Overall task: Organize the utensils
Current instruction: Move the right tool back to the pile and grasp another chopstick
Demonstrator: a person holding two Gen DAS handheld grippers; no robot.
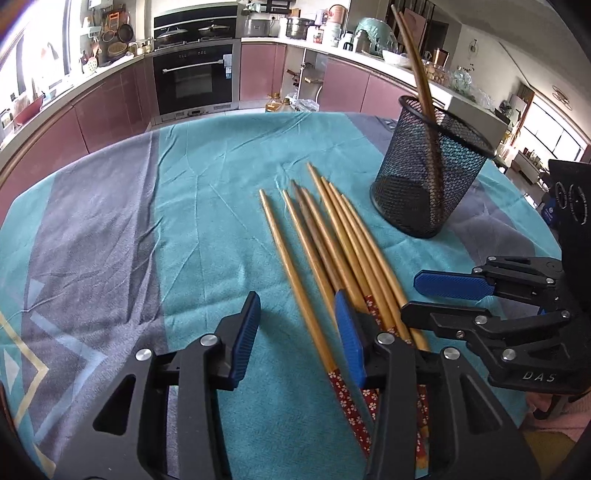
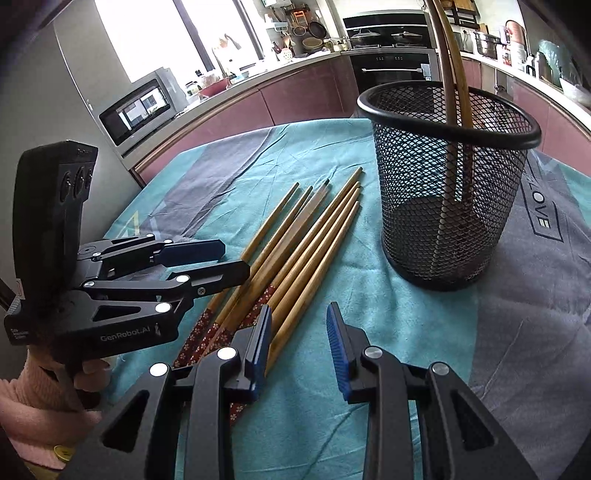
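Both tongs spread over loose chopsticks
Left tongs (image 1: 297,338) and right tongs (image 2: 299,349) empty; chopsticks (image 1: 332,254) beside the mesh cup (image 1: 430,166).

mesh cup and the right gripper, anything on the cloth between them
In the right wrist view, only bare cloth lies between the open right gripper and the mesh cup; the loose chopsticks lie off to the left.

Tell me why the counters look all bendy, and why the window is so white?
In both views the fisheye lens curves straight lines: the counter bows in the left wrist view, and the chopsticks in the cup look bent in the right wrist view. In the right wrist view, daylight washes out the window; the left wrist view's edges glare too.
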